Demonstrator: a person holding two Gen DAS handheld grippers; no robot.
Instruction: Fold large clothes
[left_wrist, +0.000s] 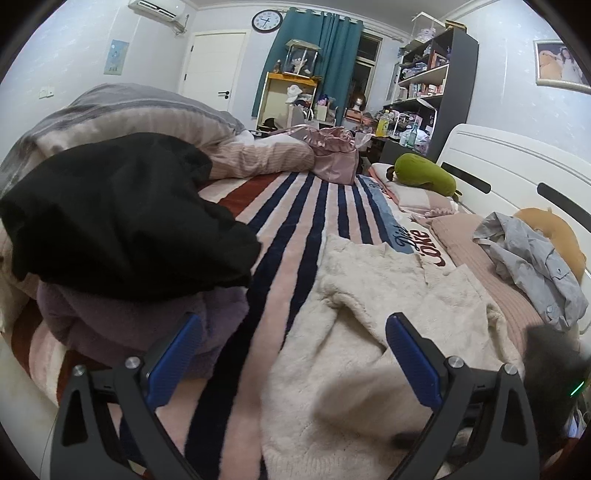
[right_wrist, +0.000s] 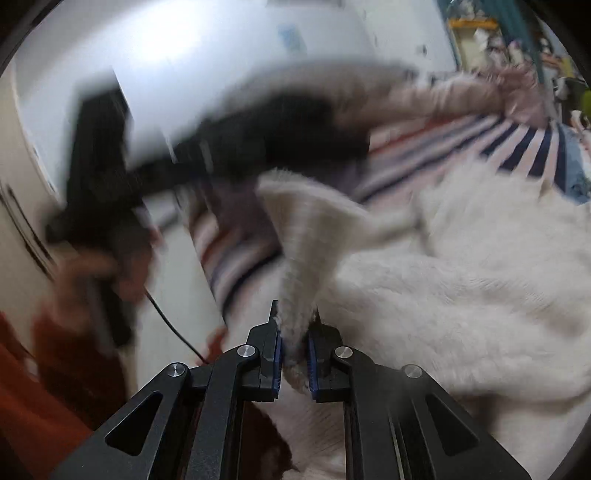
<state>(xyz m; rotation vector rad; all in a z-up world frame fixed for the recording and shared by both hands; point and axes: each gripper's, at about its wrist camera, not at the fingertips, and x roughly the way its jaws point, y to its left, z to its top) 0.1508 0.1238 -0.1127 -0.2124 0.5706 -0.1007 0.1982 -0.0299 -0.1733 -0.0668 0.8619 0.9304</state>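
A fluffy cream sweater (left_wrist: 388, 314) lies spread on the striped bed blanket (left_wrist: 295, 221). My left gripper (left_wrist: 295, 332) is open and empty, with its blue fingertips (left_wrist: 400, 332) just above the sweater's near edge. In the right wrist view my right gripper (right_wrist: 295, 325) is shut on a ribbed cuff or hem of the cream sweater (right_wrist: 461, 277) and lifts it off the bed. That view is blurred. The left gripper shows there as a dark blur (right_wrist: 110, 221) at the left.
A pile of a black garment (left_wrist: 122, 221) on a purple one (left_wrist: 129, 317) sits on the bed's left. A grey shirt (left_wrist: 532, 266) lies by the white headboard (left_wrist: 517, 173). A pink bag (left_wrist: 336, 155), a green plush (left_wrist: 424, 173) and bedding lie farther back.
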